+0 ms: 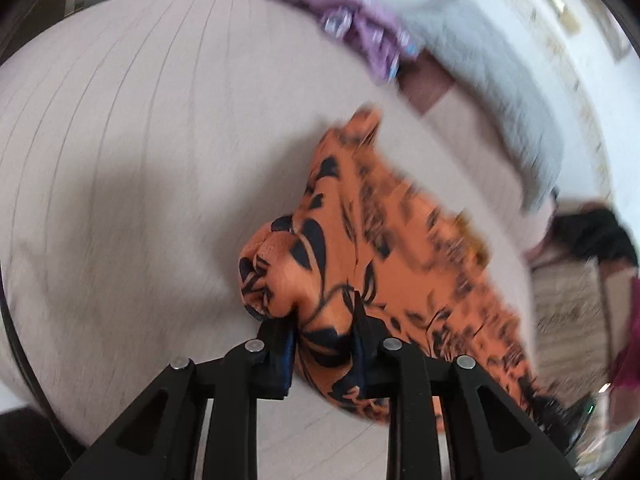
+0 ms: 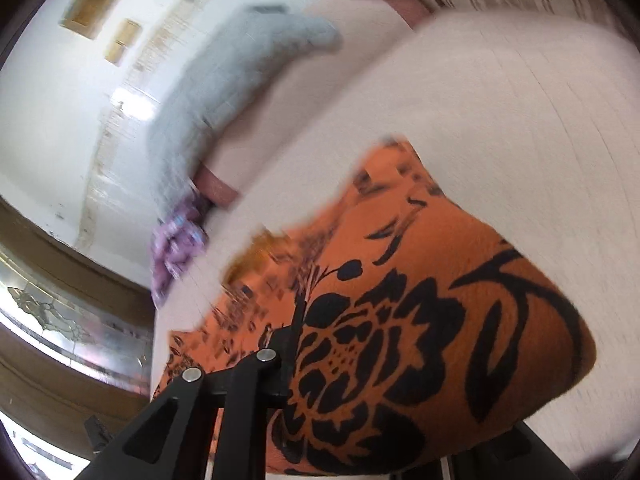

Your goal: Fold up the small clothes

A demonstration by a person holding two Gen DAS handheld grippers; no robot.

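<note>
An orange cloth with a black flower print (image 1: 376,248) is held up over a pale bed sheet (image 1: 140,140). My left gripper (image 1: 324,344) is shut on a bunched end of the cloth, which bulges out past the fingers. In the right wrist view the same orange cloth (image 2: 420,320) drapes over my right gripper (image 2: 360,360) and hides its right finger. The left finger (image 2: 290,344) presses against the fabric, so the gripper is shut on the cloth. Both views are blurred by motion.
A purple garment (image 1: 352,20) lies at the far edge of the bed, also in the right wrist view (image 2: 176,240). A grey fluffy pillow or blanket (image 1: 492,76) lies beside it (image 2: 224,80). A white wall (image 2: 60,120) stands behind.
</note>
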